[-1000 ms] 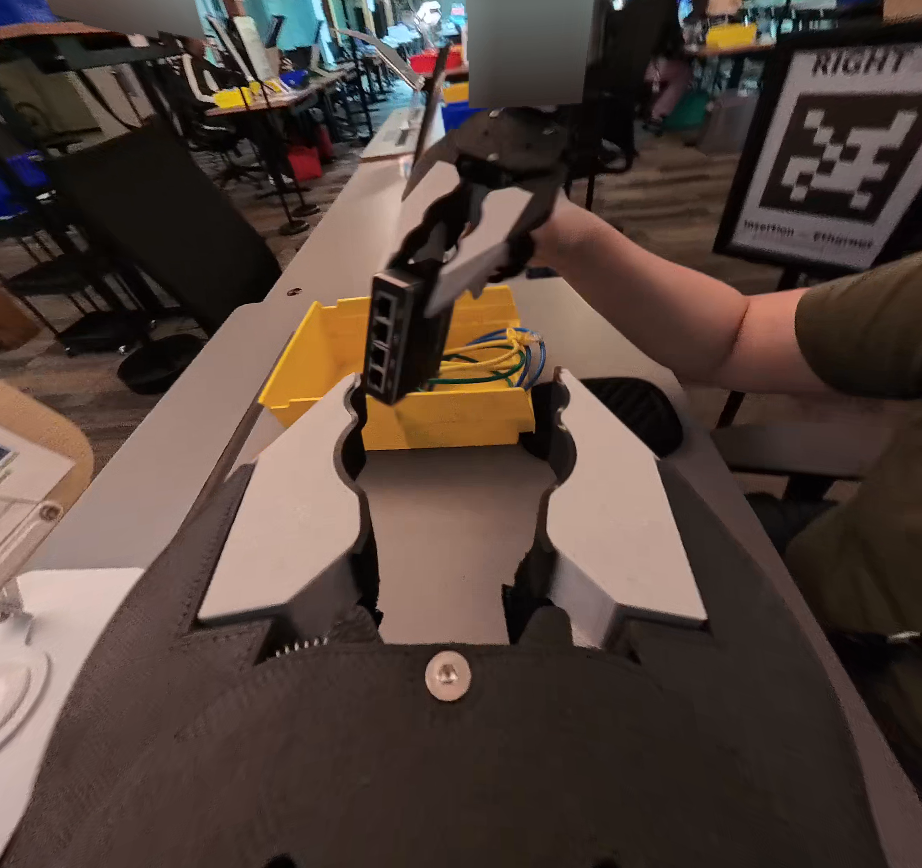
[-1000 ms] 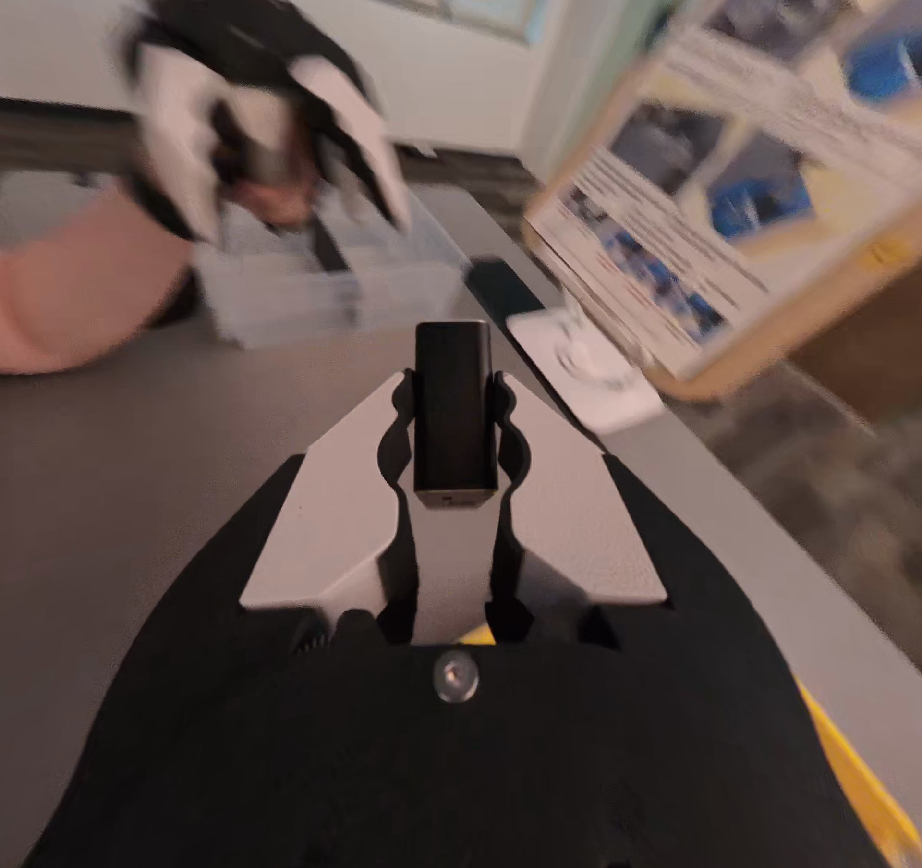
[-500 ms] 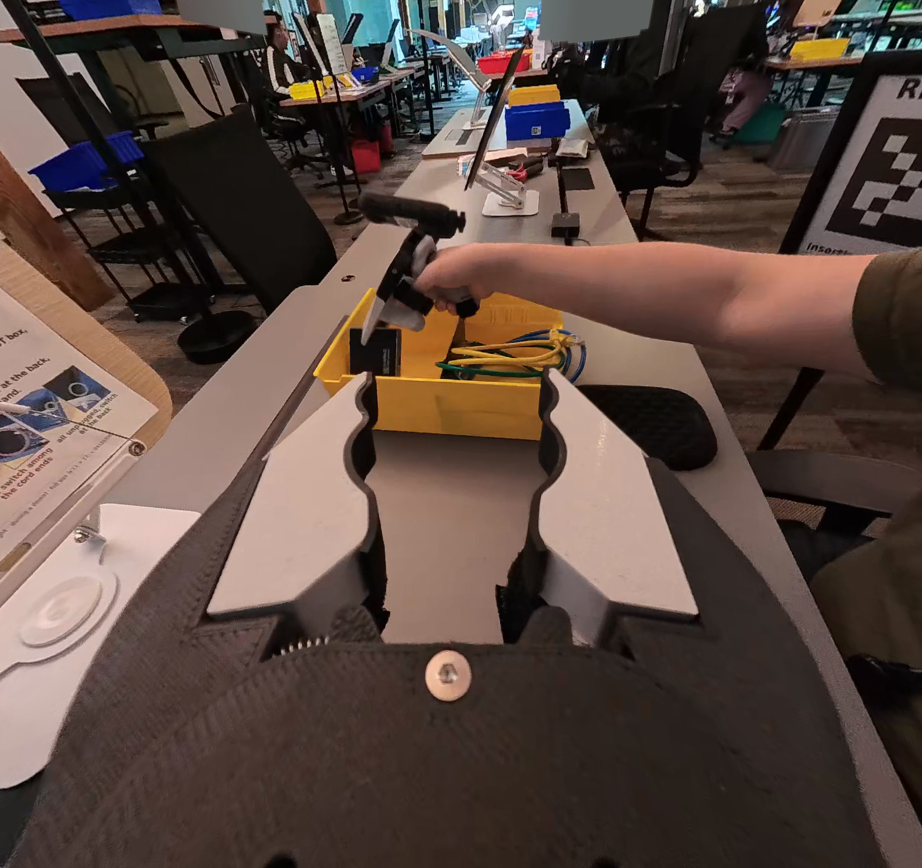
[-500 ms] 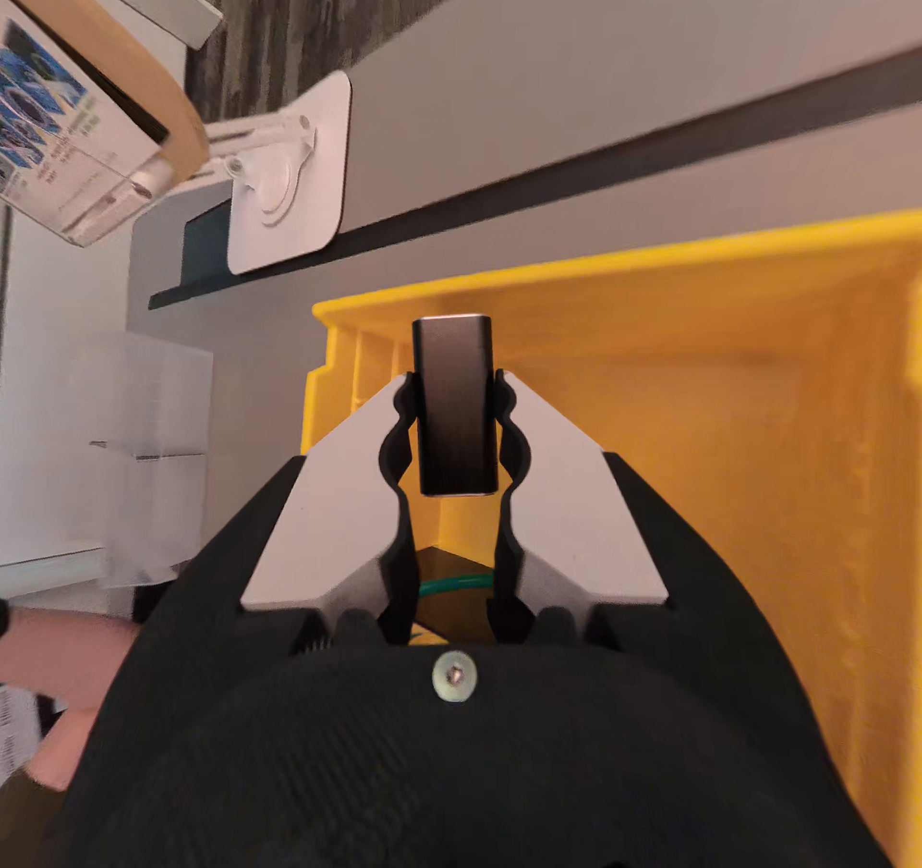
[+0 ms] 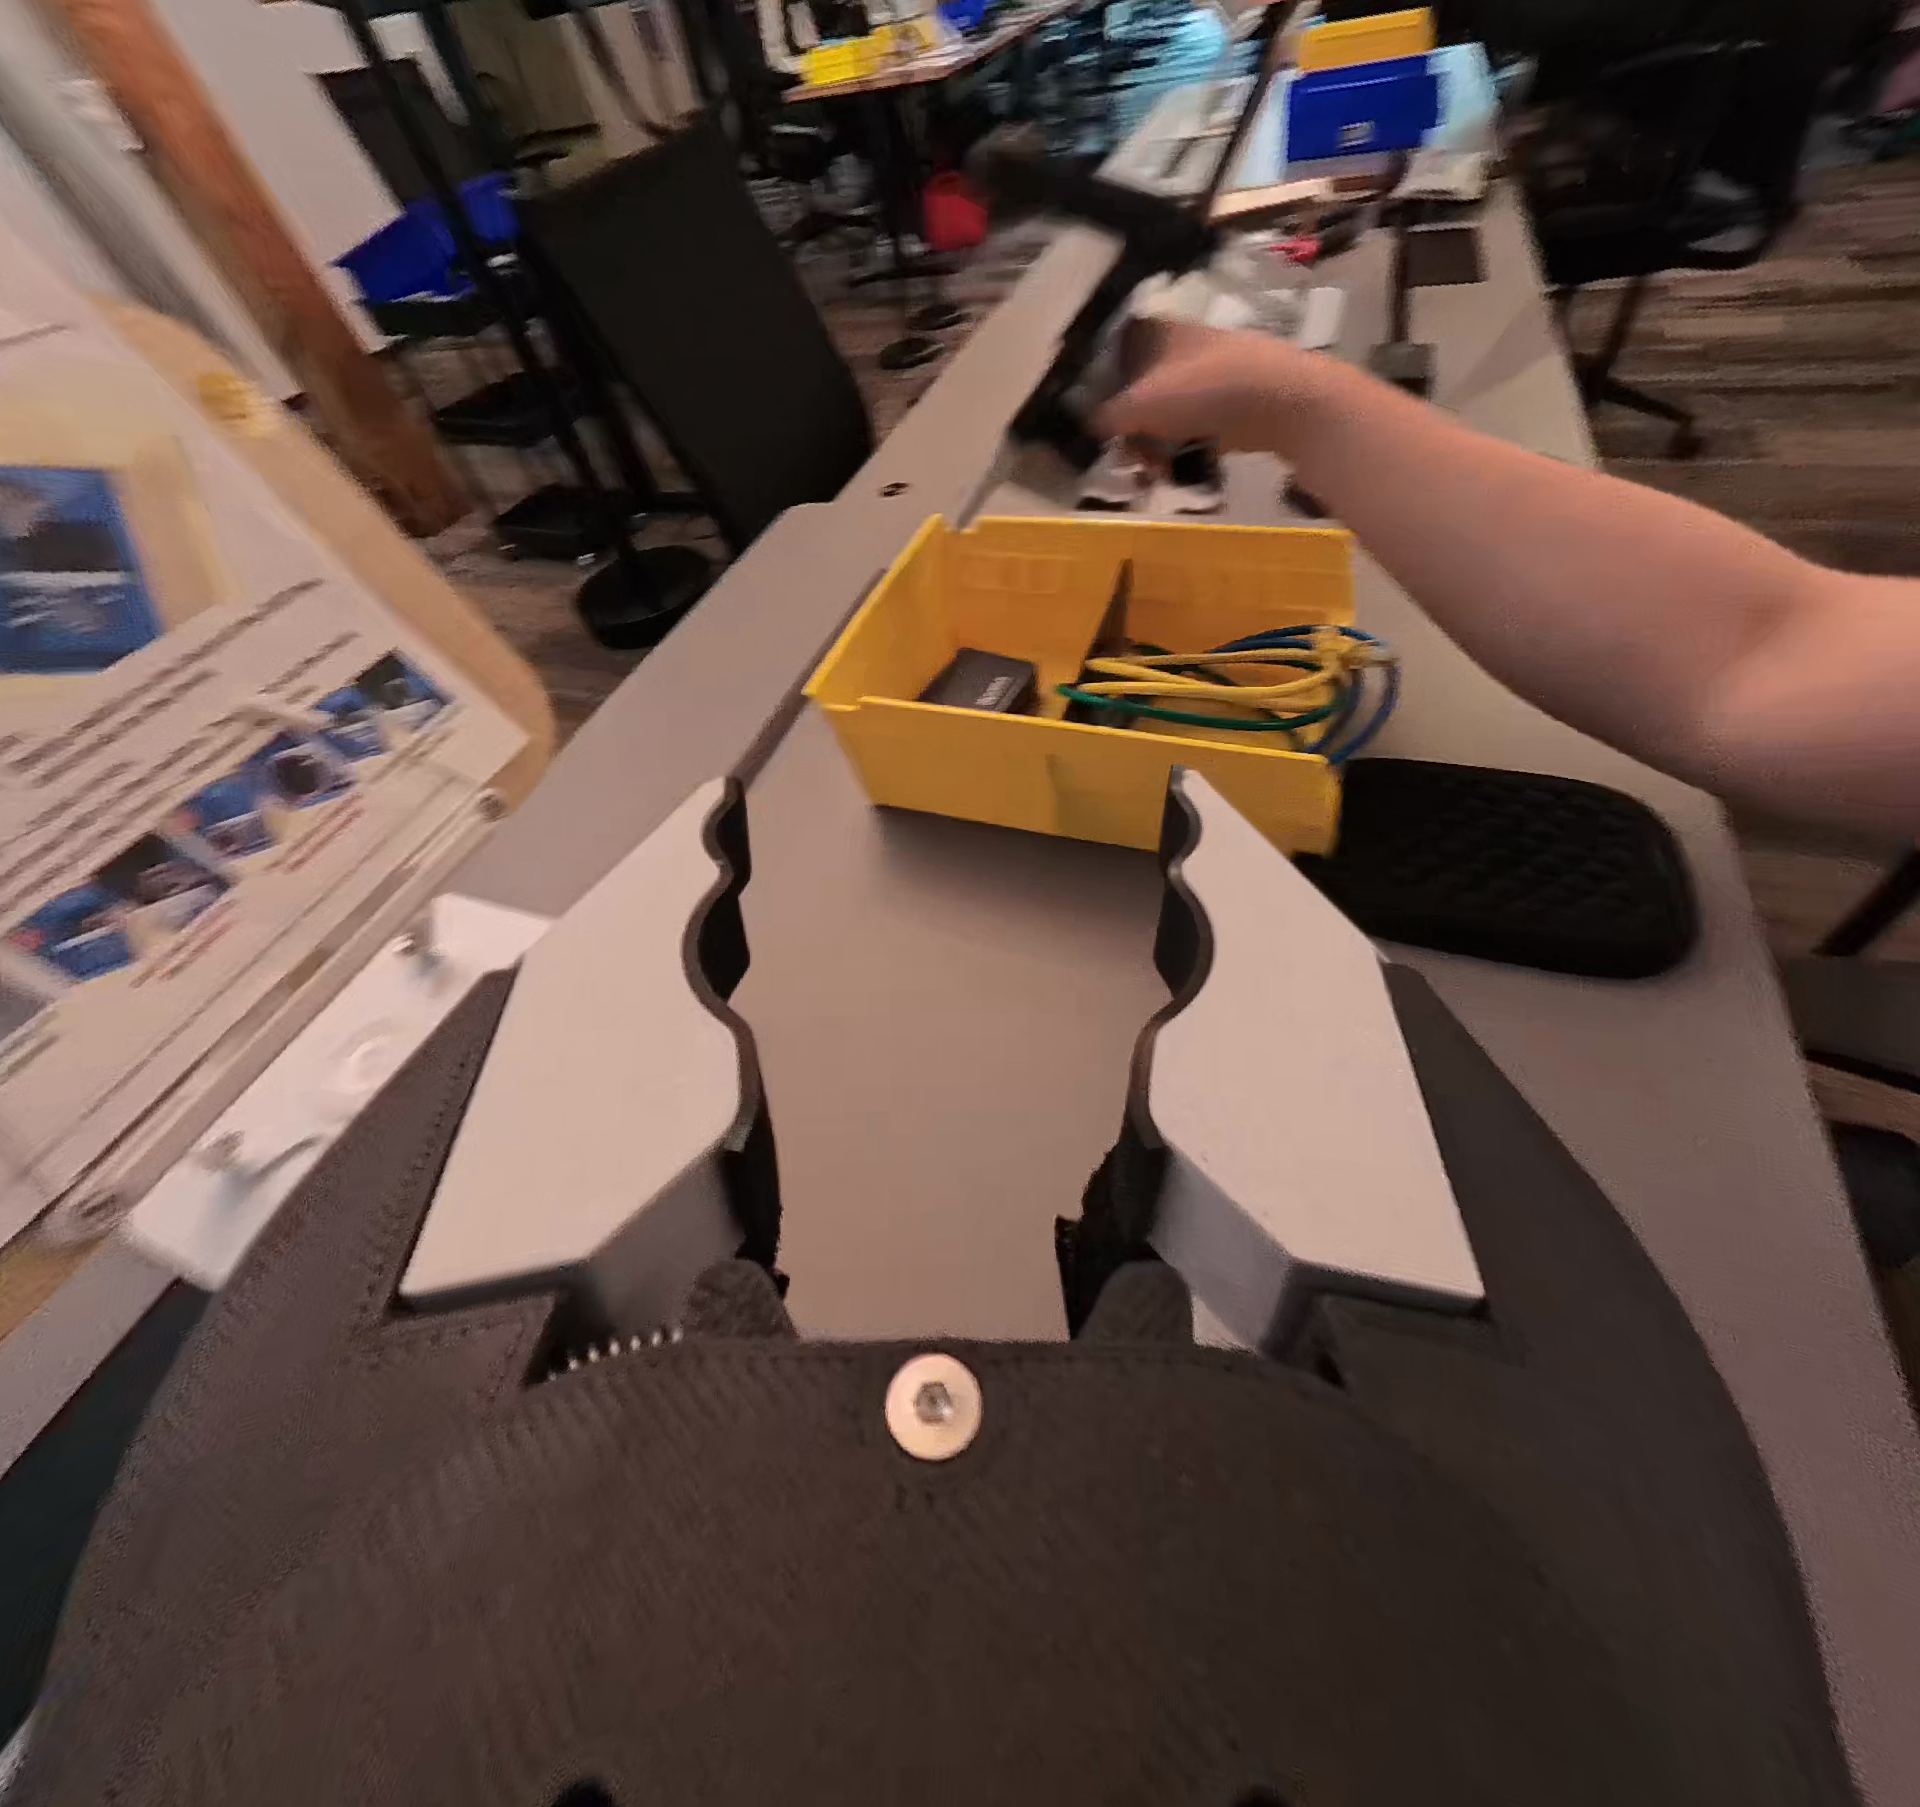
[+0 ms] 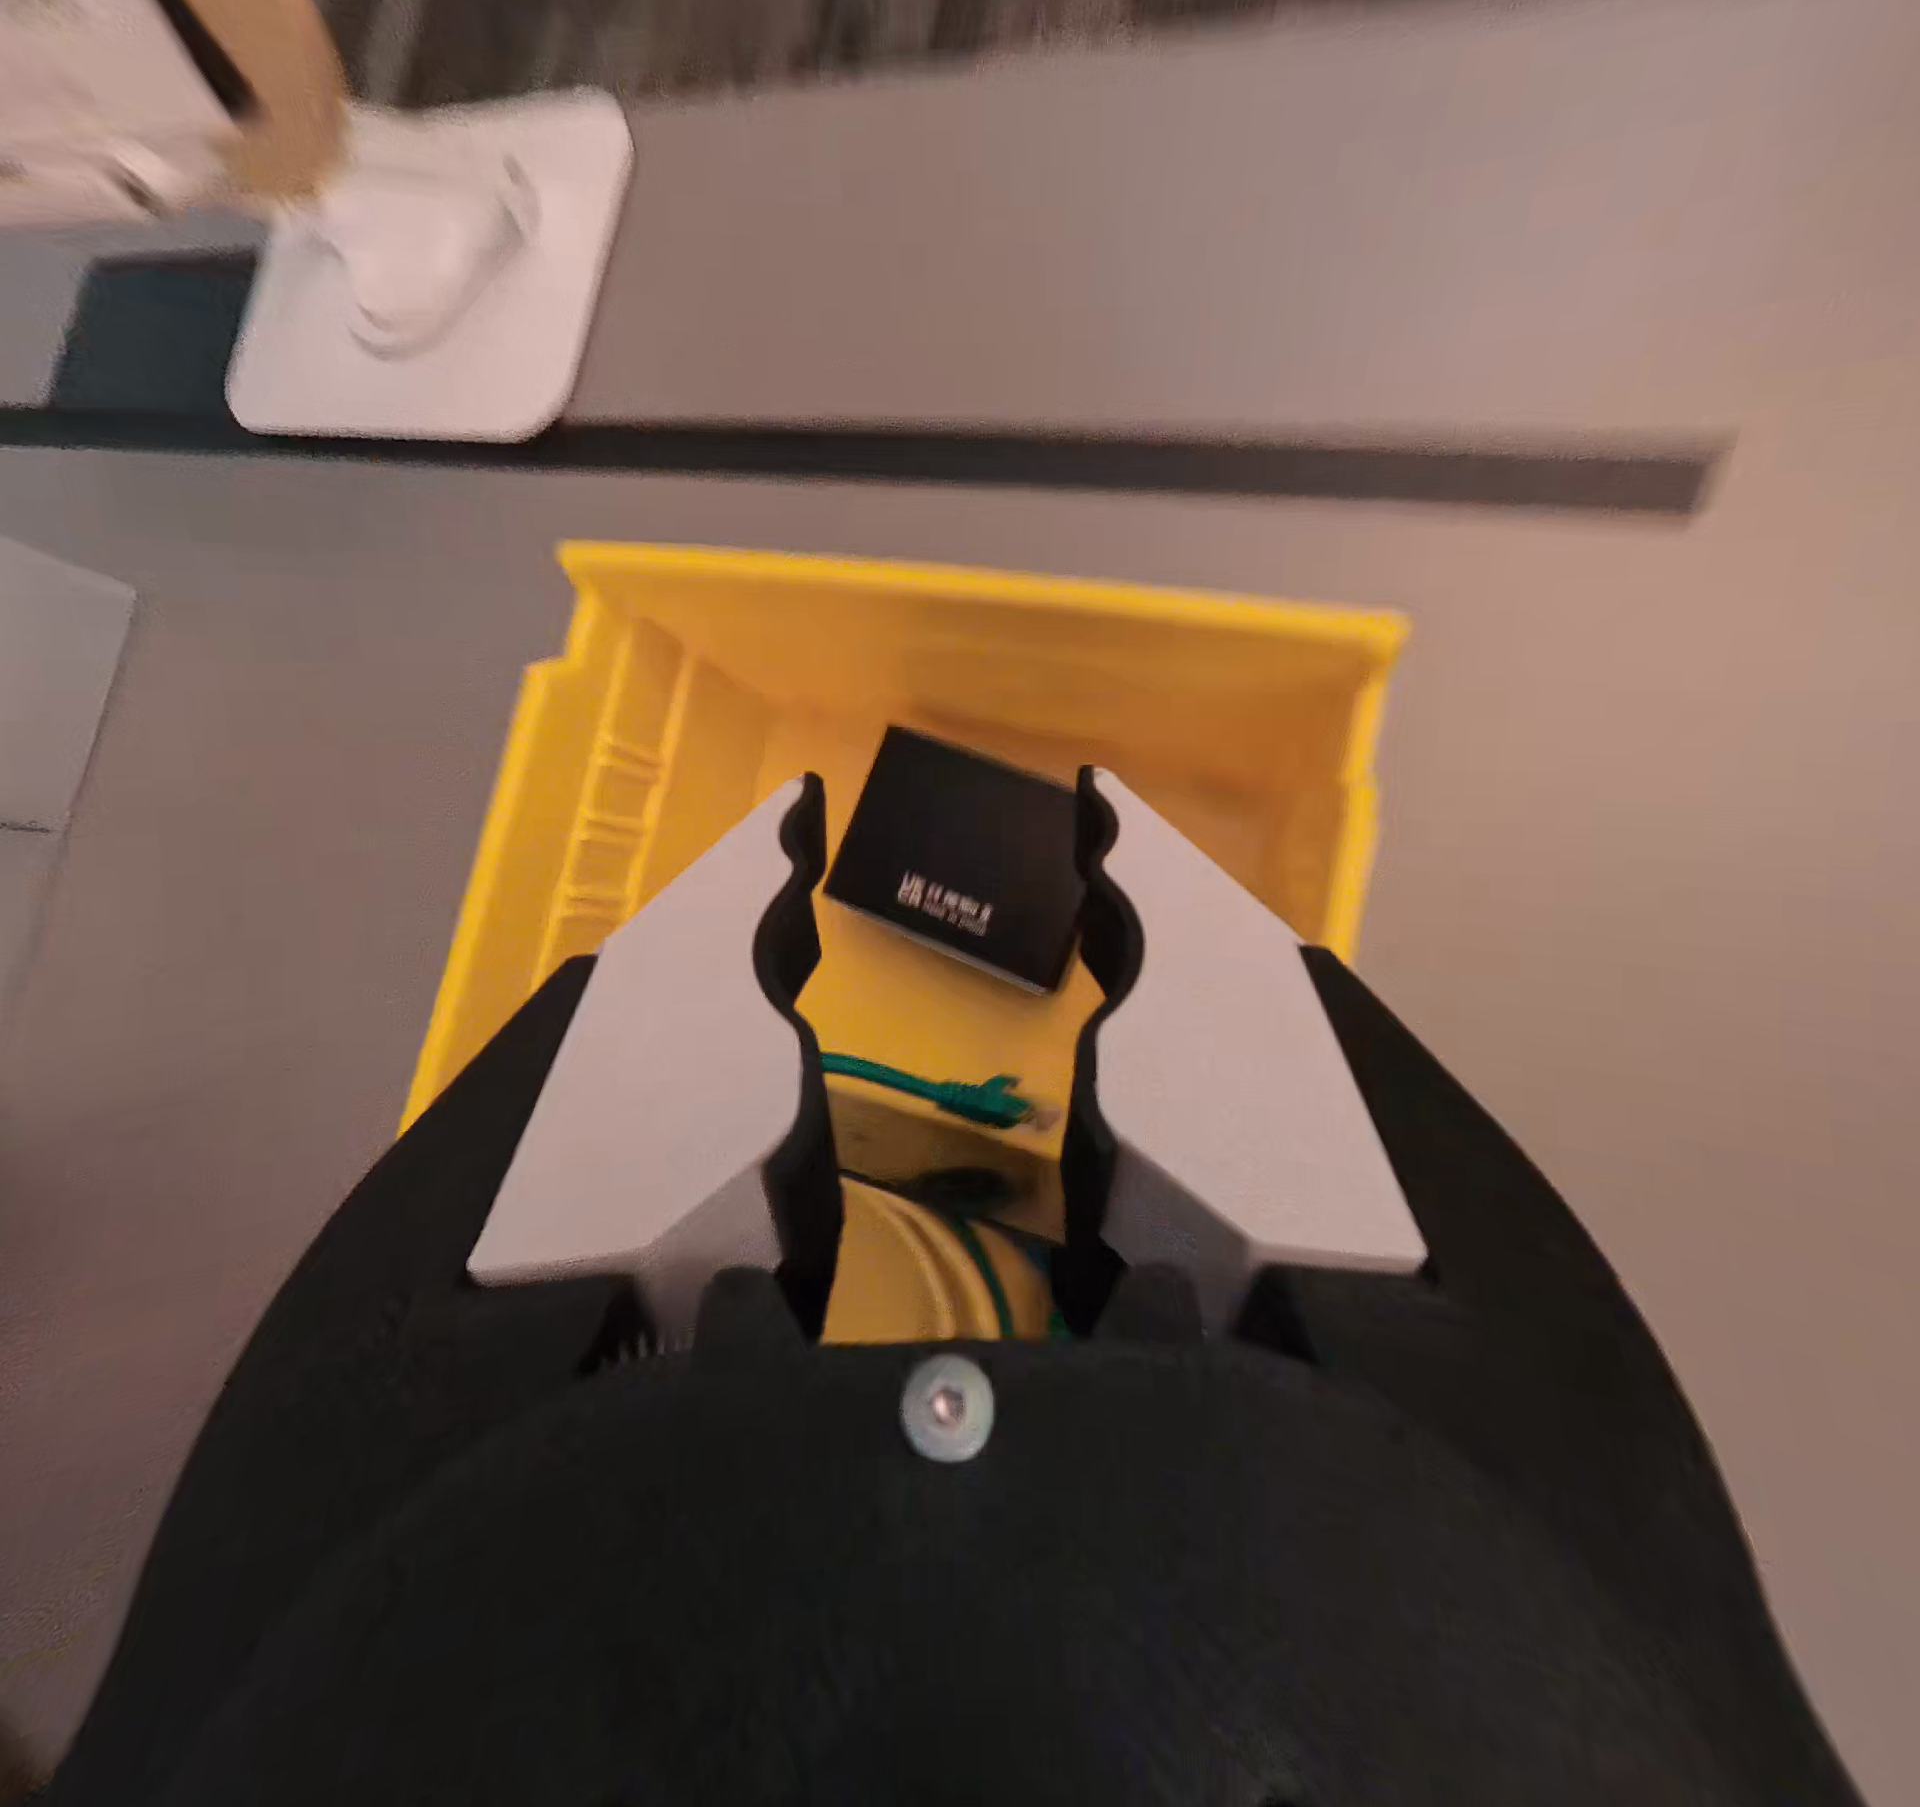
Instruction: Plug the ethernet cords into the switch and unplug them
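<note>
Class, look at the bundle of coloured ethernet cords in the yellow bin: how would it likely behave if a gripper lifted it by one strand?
The ethernet cords lie in loose curved loops, so they are probably floppy and would sag. Yellow, green and blue strands overlap, so lifting one may drag others. They probably weigh little, and may snag on the yellow bin.

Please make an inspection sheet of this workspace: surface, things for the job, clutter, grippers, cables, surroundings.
Surface: grey table, bare in front of the bin.
Job's things: black switch lies loose in the left compartment of the yellow bin.
Clutter: black pad beside the bin; white stand base.
Grippers: left gripper open, empty; right gripper open above the switch, not touching it.
Cables: yellow, green and blue ethernet cords coiled in the bin, unplugged.
Surroundings: instruction board, office chairs, other desks.
</note>
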`<move>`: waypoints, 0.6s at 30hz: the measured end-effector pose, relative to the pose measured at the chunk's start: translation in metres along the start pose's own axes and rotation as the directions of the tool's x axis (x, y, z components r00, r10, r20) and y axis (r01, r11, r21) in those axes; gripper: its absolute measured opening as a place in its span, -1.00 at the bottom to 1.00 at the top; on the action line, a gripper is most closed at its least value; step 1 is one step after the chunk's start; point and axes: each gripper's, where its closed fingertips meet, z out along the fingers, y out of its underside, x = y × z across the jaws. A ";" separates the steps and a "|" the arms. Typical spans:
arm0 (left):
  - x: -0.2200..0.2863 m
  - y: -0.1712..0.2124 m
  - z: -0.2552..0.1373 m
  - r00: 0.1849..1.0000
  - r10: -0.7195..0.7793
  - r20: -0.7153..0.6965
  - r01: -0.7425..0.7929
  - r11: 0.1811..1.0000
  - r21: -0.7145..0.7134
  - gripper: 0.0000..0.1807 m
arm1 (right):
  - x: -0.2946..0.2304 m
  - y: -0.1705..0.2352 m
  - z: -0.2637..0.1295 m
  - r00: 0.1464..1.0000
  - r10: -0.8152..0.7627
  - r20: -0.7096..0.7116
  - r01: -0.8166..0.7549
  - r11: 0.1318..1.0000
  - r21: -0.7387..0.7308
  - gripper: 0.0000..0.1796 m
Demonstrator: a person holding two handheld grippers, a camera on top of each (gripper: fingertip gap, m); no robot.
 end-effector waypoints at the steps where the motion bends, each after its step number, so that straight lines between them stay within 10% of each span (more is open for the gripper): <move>1: -0.008 -0.001 -0.006 0.998 -0.001 0.063 0.002 1.000 -0.007 -0.11 | 0.000 -0.014 -0.021 0.998 -0.048 -0.038 0.052 0.994 0.095 -0.44; 6: -0.067 0.005 -0.064 0.884 -0.019 0.468 0.049 0.997 -0.053 -0.05 | 0.017 0.005 -0.094 0.984 0.024 -0.177 0.022 0.967 0.255 -0.26; 18: -0.124 0.096 -0.222 0.494 -0.207 0.844 0.488 0.870 -0.073 -0.06 | 0.071 0.153 -0.046 0.981 0.089 -0.172 -0.152 0.906 -0.395 -0.36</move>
